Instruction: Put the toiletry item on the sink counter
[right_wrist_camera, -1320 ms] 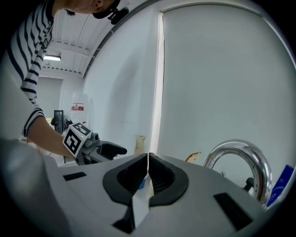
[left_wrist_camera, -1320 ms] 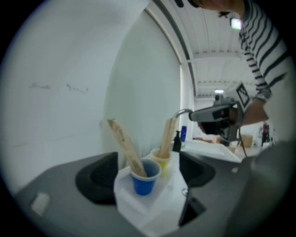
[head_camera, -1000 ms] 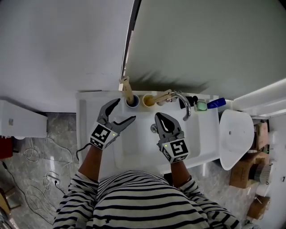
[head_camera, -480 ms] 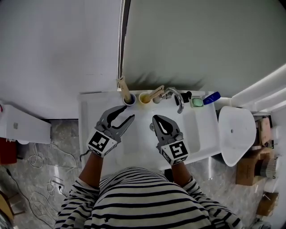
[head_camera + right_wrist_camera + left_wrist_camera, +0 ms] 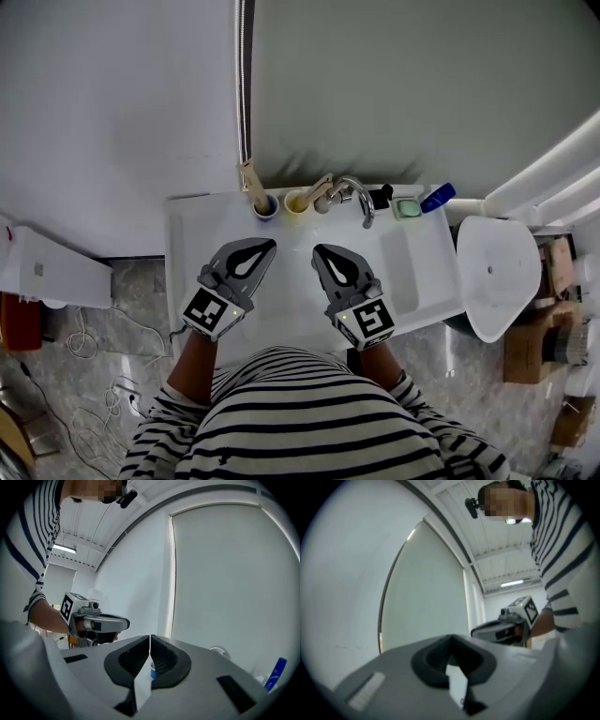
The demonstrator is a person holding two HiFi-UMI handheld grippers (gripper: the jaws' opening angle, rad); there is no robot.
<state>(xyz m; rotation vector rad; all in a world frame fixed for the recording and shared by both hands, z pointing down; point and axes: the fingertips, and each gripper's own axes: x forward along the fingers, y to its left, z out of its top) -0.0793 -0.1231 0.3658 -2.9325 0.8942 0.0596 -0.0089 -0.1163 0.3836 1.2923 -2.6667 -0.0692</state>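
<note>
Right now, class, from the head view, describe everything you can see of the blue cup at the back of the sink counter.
The blue cup is small, round and blue-rimmed, standing upright on the back ledge of the white sink counter, by the wall. A wooden-looking handle stands in it, leaning left. A yellow cup sits just to its right; whether they touch is unclear.

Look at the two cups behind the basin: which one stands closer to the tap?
The yellow cup, right beside the tap. The blue cup stands further left, on the yellow cup's far side from the tap.
</note>
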